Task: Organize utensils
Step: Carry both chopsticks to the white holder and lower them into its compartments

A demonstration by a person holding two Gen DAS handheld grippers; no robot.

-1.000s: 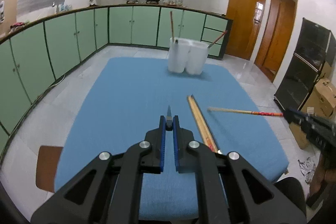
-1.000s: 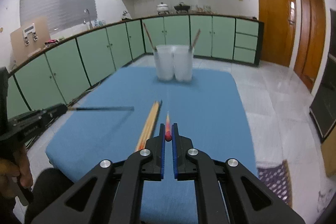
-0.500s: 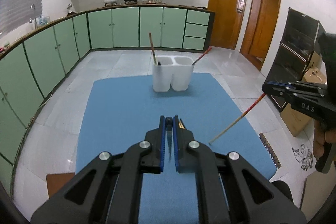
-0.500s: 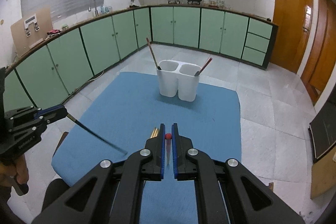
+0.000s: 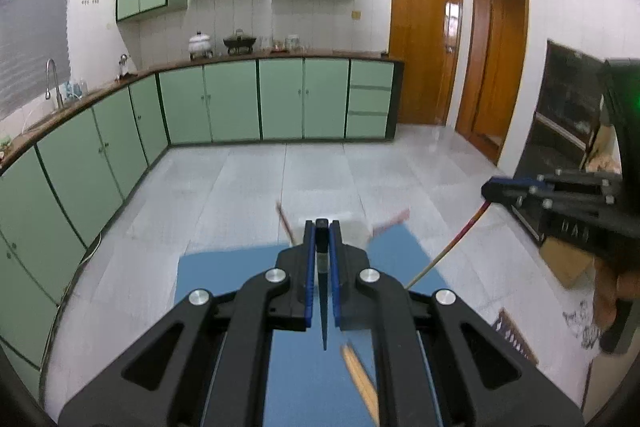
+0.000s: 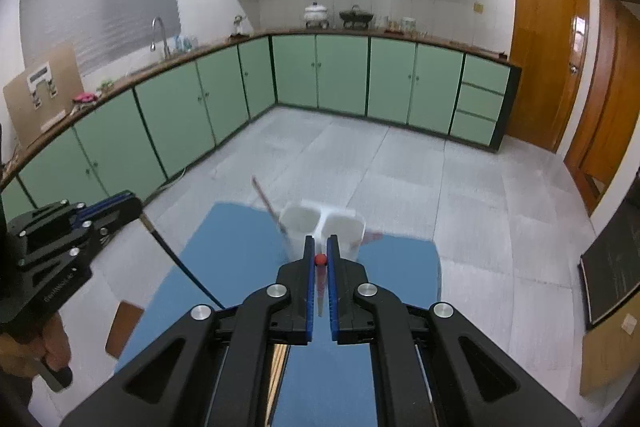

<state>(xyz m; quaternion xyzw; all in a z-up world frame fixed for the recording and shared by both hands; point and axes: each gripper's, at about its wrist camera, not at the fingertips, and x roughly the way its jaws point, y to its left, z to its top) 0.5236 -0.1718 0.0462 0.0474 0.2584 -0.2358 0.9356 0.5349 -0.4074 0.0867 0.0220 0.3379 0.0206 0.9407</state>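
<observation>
Kitchen with pale green cabinets [image 6: 340, 71] along two walls, grey tiled floor [image 6: 400, 167], two brown wooden doors [image 5: 424, 39] on the right. Work surface is a table under a blue cloth [image 6: 248, 235].

Nearest, left wrist view: the left gripper [image 5: 321, 227] has its blue-lined jaws drawn nearly together, clamped on a dark, tapered chopstick [image 5: 322, 299]. The stick's butt sits between the tips; its thin end points back and down toward the camera, above the cloth. Below it, a pair of light wooden chopsticks [image 5: 362, 383] lies on the cloth, side by side and touching, clear of either tool.

Right wrist view: the right gripper [image 6: 319, 247] is likewise narrowed to a slit, pinching a wooden chopstick with a red end [image 6: 319, 259]. The red butt shows between the tips; the shaft runs back toward the camera. From the left wrist view the same stick slants down and left from the right gripper's tips.

Further out: a white plastic two-compartment utensil holder [image 6: 320, 223] stands near the far edge of the cloth, just beyond the right gripper's tips. A reddish-brown chopstick [image 6: 272, 211] leans out of the left compartment, tilted left. Another reddish stick [image 6: 370, 237] juts from the right compartment, blurred.

On the back counter: a white lidded pot [image 6: 317, 14] and a dark wok [image 6: 356, 15].
</observation>
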